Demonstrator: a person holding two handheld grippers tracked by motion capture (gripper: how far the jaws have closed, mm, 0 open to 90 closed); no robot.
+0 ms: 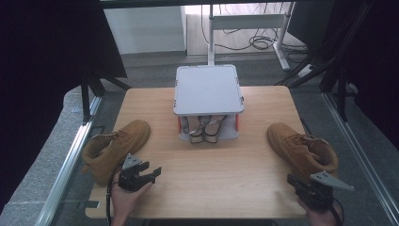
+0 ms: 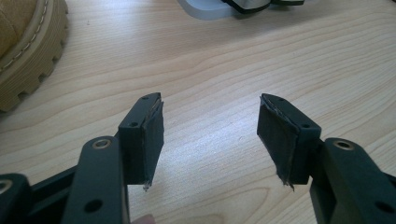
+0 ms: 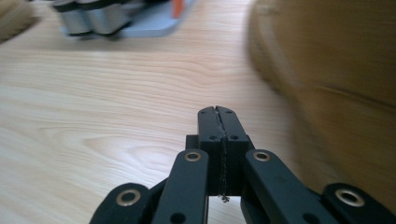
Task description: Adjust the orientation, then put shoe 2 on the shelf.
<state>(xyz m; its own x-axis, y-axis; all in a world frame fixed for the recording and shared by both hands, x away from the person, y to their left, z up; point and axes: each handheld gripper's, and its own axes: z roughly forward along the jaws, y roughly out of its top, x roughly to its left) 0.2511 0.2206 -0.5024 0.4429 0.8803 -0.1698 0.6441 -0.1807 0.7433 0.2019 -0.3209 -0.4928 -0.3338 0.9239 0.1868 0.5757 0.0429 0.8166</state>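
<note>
At the far left of the wooden table (image 1: pixel 207 174), a tan suede boot (image 1: pixel 115 148) lies tipped on its side at the table's left edge, toe pointing up toward the middle and its opening toward the near-left corner. Its ridged pale sole (image 2: pixel 32 60) shows at the upper left of the left gripper view. Just right of this boot's heel end, the left gripper (image 1: pixel 153 173) hovers low over the wood, held in the person's left hand (image 1: pixel 123 200). Its jaws stand wide apart with bare table between the black pads (image 2: pixel 152 140); nothing is gripped, and it is close beside the boot without touching it.

In the middle, toward the far edge, a small grey two-tier rack (image 1: pixel 208 89) stands with orange posts; a pair of grey shoes (image 1: pixel 203 129) sits on its lower shelf, toes facing the person.

On the right, a second tan boot (image 1: pixel 301 148) rests upright on its sole, toe aimed toward the rack, heel toward the near-right corner. The right gripper (image 1: pixel 291 180) sits just in front of this boot's heel, its jaws pressed fully together on nothing. In the right gripper view the boot is a blurred tan mass close at the right
</note>
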